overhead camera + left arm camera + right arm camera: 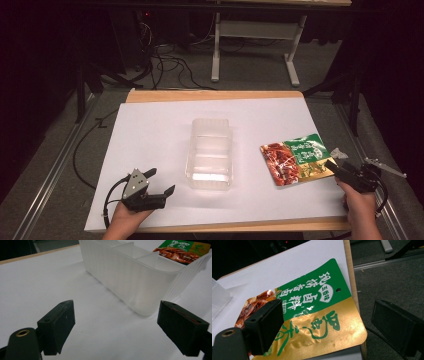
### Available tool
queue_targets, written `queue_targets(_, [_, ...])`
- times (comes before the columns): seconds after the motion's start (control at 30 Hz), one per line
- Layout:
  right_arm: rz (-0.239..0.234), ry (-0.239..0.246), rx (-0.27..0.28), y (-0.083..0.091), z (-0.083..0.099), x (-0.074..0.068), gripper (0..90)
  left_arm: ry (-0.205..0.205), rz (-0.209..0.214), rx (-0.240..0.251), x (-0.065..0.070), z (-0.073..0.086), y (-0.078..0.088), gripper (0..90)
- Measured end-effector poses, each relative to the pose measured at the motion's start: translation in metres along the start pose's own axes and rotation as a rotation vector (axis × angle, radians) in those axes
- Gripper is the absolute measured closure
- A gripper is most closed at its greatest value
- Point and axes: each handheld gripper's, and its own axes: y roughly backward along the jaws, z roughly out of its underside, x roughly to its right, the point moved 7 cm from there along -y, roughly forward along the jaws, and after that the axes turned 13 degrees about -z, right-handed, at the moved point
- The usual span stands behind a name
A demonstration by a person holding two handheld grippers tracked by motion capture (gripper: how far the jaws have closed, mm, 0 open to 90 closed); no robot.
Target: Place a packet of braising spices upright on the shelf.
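While open, right hand-held gripper (pixel 324 325) straddles pkt (pixel 312 315) (touching? unclear).

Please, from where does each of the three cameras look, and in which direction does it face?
High view: above the person's side, facing forward and down on the table; both hands show, left gripper, right gripper.
Left gripper view: rides on the left gripper, faces the clear container; open jaws show.
Right gripper view: rides on the right gripper, faces the food packet; open jaws show.
All three views share the packet and the container.
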Motion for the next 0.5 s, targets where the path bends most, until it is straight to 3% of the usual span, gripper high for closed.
queue_targets(0.2, [0.007, -0.070, -0.028, -0.0033, 0.0019, 0.0051, 12.9, -0.003, 0.004, -0.002, 0.0008, 0.0008, -0.0001, 15.2])
queue_targets(0.5, [-0.012, -0.078, -0.074, -0.0078, 0.0046, 0.0058, 16.6, -0.005, 0.003, -0.001, 0.0008, 0.0006, 0.0003, 15.2])
